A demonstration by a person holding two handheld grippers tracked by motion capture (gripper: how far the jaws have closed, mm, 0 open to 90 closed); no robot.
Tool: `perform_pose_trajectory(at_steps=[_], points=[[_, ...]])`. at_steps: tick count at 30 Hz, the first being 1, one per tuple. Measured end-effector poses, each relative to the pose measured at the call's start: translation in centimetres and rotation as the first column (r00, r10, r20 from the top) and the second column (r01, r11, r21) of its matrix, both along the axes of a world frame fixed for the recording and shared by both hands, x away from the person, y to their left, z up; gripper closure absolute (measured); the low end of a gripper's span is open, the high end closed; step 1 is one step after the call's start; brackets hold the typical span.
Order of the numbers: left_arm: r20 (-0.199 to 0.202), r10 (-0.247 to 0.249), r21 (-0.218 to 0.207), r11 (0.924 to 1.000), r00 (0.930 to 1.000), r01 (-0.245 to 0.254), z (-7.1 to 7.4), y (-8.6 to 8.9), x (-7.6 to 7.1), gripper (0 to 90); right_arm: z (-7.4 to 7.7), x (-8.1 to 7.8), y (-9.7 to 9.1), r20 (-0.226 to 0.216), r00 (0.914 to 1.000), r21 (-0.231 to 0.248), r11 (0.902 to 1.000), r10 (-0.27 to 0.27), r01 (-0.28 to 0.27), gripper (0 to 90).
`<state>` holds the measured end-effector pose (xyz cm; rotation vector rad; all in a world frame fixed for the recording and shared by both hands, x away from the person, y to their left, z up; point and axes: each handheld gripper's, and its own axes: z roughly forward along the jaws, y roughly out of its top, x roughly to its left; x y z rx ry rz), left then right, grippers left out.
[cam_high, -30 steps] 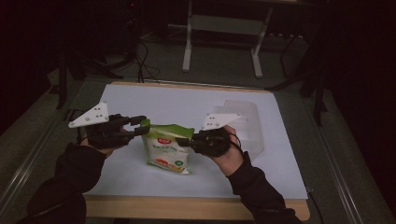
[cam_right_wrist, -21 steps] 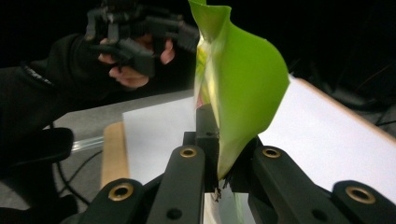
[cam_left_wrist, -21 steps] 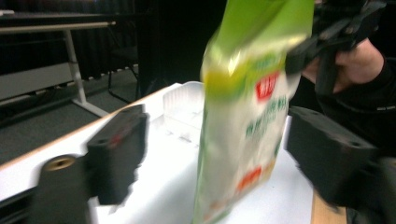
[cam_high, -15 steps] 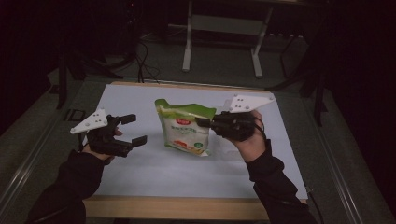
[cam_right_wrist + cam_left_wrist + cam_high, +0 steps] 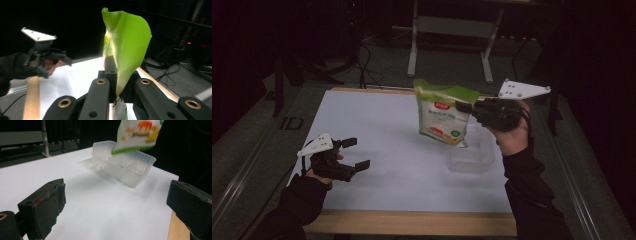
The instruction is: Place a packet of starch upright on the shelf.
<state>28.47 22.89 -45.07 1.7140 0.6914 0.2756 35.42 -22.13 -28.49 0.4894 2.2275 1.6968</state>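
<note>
Aloft — right gripper (image 5: 464, 107) pinches green-topped pouch (image 5: 443, 114) above clear tray (image 5: 472, 159); left gripper (image 5: 356, 153) spread wide, empty.

The right gripper (image 5: 116, 96) has its two black jaws closed on the curled bright green top edge of a glossy plastic food pouch (image 5: 127, 47), held upright. Beyond, at left, the left gripper (image 5: 56, 58) hangs over the white worktop (image 5: 75, 77), its jaws apart.
</note>
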Motion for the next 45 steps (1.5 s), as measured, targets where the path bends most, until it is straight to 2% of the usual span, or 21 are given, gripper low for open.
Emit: perform_pose_trajectory(at_steps=[3,5,11,15,20,25,28,34,38,45], points=[[-0.008,0.018,0.015,0.9997,0.9998,-0.017,-0.7,0.0,-0.3,1.2,0.3,0.7,-2.1,0.007,0.9989,-0.002,0.9989,-0.047,0.047,86.1],[0.005,0.04,0.026,0.9989,0.9992,-0.04,-1.1,0.0,-0.4,0.0,0.3,1.1,-3.1,0.006,0.9978,0.002,0.9978,-0.066,0.066,86.1],[-0.029,0.015,-0.016,0.9997,0.9995,-0.015,-2.2,0.1,-0.5,0.0,-0.7,2.2,-5.8,-0.019,0.993,0.011,0.9931,-0.116,0.116,86.1],[-0.045,0.009,-0.018,0.9998,0.9989,-0.01,-2.9,0.1,-0.5,0.0,-1.9,3.1,-6.8,-0.048,0.9892,0.001,0.9903,-0.139,0.139,86.1],[-0.047,0.022,-0.038,0.999,0.9986,-0.024,-3.3,0.4,-0.5,0.0,-3.7,4.4,-7.3,-0.089,0.9845,-0.011,0.9884,-0.152,0.151,86.1],[-0.048,0.034,-0.039,0.9986,0.9983,-0.036,-3.4,0.6,-0.4,0.0,-5.0,5.8,-7.1,-0.104,0.9839,-0.032,0.9892,-0.145,0.143,86.1],[-0.05,0.035,-0.041,0.9985,0.9981,-0.037,-3.5,0.7,-0.3,0.0,-5.7,6.6,-7.0,-0.103,0.9862,-0.029,0.9914,-0.13,0.127,86.0],[-0.052,0.033,-0.051,0.9981,0.9981,-0.035,-3.7,0.9,-0.3,0.0,-7.2,7.9,-7.4,-0.132,0.9812,-0.015,0.99,-0.141,0.141,86.0],[-0.052,0.031,-0.051,0.9981,0.9982,-0.034,-3.7,0.9,-0.3,0.0,-8.2,8.4,-7.9,-0.143,0.9767,-0.014,0.987,-0.16,0.16,85.9],[-0.056,0.029,-0.048,0.9983,0.998,-0.032,-3.8,0.9,-0.2,0.0,-9.6,8.5,-8.2,-0.131,0.9792,-0.006,0.9879,-0.155,0.155,85.5]])
